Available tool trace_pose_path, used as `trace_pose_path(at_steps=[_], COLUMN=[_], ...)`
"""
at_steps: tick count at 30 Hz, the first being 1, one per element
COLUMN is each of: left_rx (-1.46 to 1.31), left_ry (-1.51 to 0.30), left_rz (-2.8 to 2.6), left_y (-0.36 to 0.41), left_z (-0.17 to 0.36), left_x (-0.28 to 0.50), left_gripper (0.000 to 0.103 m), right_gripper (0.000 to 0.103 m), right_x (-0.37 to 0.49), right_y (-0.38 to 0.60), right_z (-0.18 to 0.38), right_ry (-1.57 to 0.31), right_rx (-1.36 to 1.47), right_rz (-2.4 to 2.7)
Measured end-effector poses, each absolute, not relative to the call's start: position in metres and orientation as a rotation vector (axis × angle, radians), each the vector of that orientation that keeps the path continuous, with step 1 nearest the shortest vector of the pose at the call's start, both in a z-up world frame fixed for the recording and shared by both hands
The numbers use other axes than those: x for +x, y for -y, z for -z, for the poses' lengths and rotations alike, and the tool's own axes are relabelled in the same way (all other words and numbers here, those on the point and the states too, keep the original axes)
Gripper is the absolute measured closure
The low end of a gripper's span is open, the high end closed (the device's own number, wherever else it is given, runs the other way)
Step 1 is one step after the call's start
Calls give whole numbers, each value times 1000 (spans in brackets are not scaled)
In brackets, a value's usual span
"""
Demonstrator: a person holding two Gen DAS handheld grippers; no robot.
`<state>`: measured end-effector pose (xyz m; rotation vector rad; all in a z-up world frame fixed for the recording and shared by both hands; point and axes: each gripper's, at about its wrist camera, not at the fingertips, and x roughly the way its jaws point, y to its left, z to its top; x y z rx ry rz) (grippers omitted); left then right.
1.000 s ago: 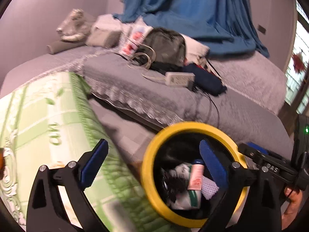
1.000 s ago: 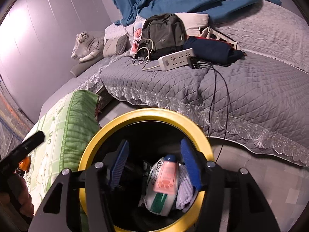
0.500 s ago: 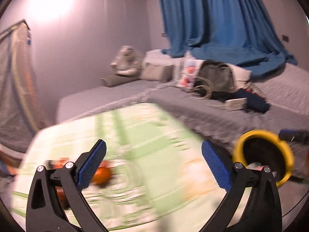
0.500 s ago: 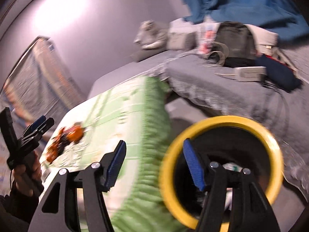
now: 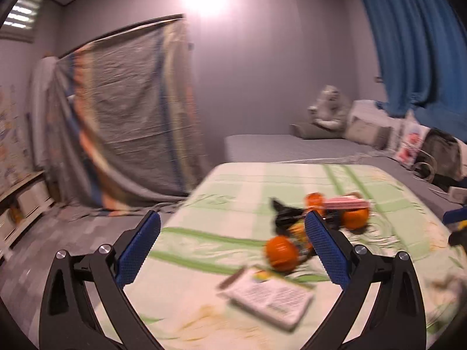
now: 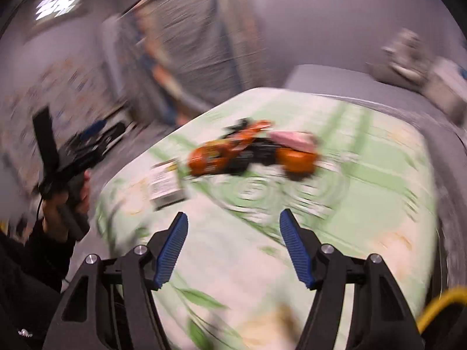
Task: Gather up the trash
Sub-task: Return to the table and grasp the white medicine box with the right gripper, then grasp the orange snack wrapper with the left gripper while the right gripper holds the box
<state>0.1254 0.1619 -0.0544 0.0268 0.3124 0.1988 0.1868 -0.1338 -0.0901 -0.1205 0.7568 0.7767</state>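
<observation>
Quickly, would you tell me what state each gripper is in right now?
Left gripper: open, holding nothing.
Right gripper: fingers opening, nothing between them.

A soft green and white blanket [image 5: 239,242] covers the near bed. Behind it a big striped sheet [image 5: 122,110] hangs down the grey wall, and a blue curtain [image 5: 414,43] hangs on the right. A fluffy toy animal [image 5: 329,108] sits by pillows [image 5: 367,128] on the grey bed [image 5: 292,145]
</observation>
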Motion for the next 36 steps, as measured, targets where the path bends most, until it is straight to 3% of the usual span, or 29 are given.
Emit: trace_pose_path(at_steps=[5, 11, 25, 30, 33, 36], left_rx=[-106, -168, -272, -272, -272, -270], left_ry=[-357, -363, -403, -403, -412, -419], left_rz=[-288, -331, -321, -326, -327, -325], left_y=[-223, -258, -291, -292, -292, -292], left_z=[68, 81, 108, 110, 111, 111], left_x=[102, 77, 81, 80, 80, 80], left_gripper=[8, 8, 8, 8, 8, 8], right_gripper=[41, 35, 25, 26, 40, 40], right_x=[208, 232, 261, 270, 272, 271], right_y=[10, -73, -110, -113, -115, -115], right_z=[108, 140, 172, 181, 184, 185], right_ry=[-891, -1015, -1092, -1122, -1141, -1145], right_rx=[-305, -476, -602, -581, -576, -563], right_rz=[-997, -1013, -899, -885, -894, -891])
